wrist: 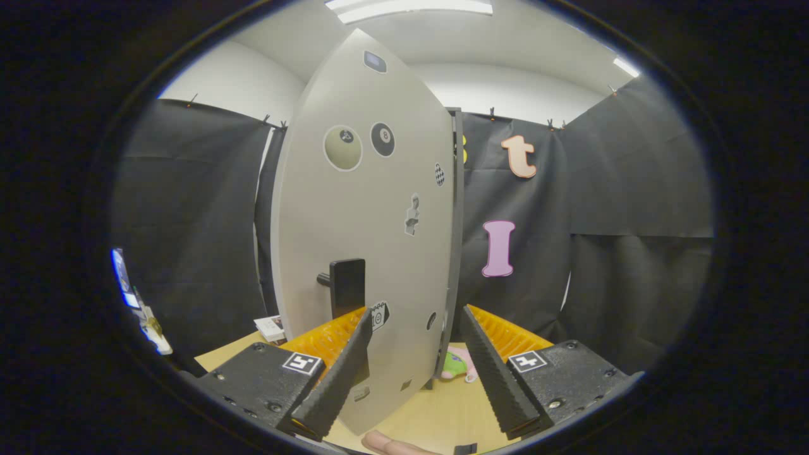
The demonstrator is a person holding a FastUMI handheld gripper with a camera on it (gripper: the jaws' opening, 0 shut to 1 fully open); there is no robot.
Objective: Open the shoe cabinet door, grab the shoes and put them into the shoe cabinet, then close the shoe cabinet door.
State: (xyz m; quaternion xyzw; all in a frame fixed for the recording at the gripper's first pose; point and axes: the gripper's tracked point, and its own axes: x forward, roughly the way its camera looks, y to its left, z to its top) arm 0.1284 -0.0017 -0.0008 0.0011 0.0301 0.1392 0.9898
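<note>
The pale grey shoe cabinet door (354, 208), dotted with stickers, stands upright just ahead of my fingers and is seen at an angle. Its black handle (346, 285) juts out low on the door, right above my left fingertip (360, 328). My gripper (417, 316) is open, with the door's lower part showing in the wide gap between the fingers; neither finger presses on the handle. A green and pink shoe (457, 365) lies on the wooden table (442, 411) past the door's right edge, mostly hidden by the door and my right finger.
Black cloth walls close the booth on the left, back and right. A small booklet (270, 327) lies on the table left of the door. A pink rounded thing (387, 442) shows at the table's near edge, below the fingers.
</note>
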